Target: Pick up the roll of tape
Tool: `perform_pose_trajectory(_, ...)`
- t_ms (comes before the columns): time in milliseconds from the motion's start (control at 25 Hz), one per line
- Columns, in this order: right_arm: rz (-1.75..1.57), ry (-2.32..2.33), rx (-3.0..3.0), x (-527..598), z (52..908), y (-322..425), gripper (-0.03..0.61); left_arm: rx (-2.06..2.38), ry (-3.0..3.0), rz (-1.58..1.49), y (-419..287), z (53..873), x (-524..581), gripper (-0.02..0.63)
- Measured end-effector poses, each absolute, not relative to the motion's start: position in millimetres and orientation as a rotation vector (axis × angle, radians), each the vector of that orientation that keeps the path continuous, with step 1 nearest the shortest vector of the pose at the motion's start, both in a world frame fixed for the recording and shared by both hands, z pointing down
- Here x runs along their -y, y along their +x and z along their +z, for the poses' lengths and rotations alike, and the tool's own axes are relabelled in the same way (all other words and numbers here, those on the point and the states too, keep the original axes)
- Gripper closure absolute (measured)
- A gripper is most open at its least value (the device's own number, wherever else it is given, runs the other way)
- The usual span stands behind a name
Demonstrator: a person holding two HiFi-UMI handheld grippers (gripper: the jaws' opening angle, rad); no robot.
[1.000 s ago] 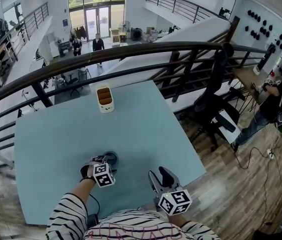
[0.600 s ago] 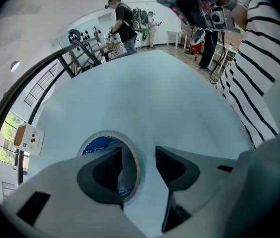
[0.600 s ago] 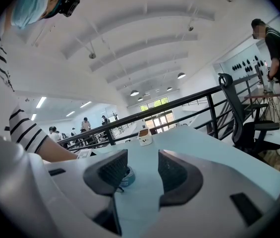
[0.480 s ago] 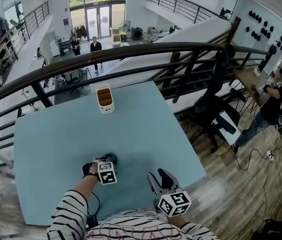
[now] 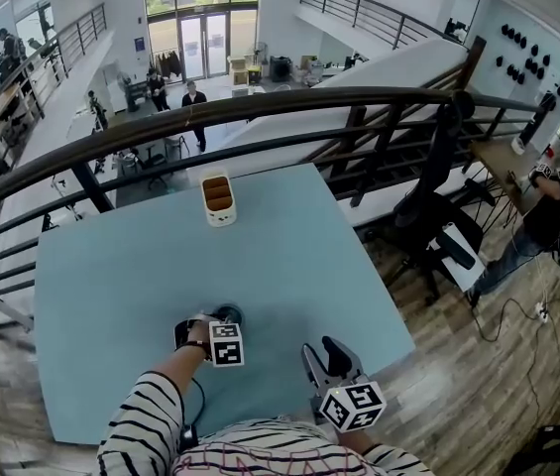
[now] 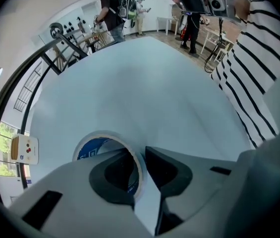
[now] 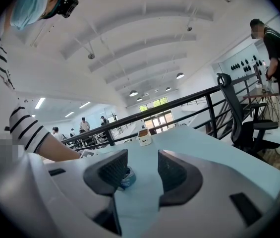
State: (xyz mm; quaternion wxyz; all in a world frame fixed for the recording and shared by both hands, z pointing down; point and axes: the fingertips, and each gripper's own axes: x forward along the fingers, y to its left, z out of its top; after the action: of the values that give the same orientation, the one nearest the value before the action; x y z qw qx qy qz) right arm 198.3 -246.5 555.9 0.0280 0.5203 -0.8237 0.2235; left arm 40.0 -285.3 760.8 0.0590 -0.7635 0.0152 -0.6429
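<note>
Left tongs (image 6: 140, 162) closed on wall of roll of tape (image 6: 92, 147): one jaw inside core, other outside. Roll flat on pale blue counter (image 5: 289, 256), near front edge. Blue label with white print, too blurred to read. Small white holder (image 5: 218, 198) well apart, at far edge. Right tongs (image 7: 142, 171) open, nothing between jaws. Black railing (image 5: 260, 102) behind counter.

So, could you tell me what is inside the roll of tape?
One of the left gripper's fingers sits inside the roll of tape; the other is outside its wall. That finger covers the table beneath.
</note>
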Motion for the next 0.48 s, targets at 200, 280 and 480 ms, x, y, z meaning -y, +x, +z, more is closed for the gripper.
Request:
perform_pose_trajectory(200,0.679,1.617,2.542,242.0,550.4,195.3,0.39,-0.093,-2.31,-1.918,38.3,757.1,280.9,0.529)
perform_pose_trajectory(280,0.674,1.621,2.543,239.8,548.9,191.7,0.39,-0.124,-2.325,-1.892,36.0,754.8,278.5,0.529)
perform_pose_trajectory(480,0.664,1.607,2.552,238.5,547.4,176.8,0.39,-0.313,-2.438,-1.743,31.0,730.8,284.8,0.53)
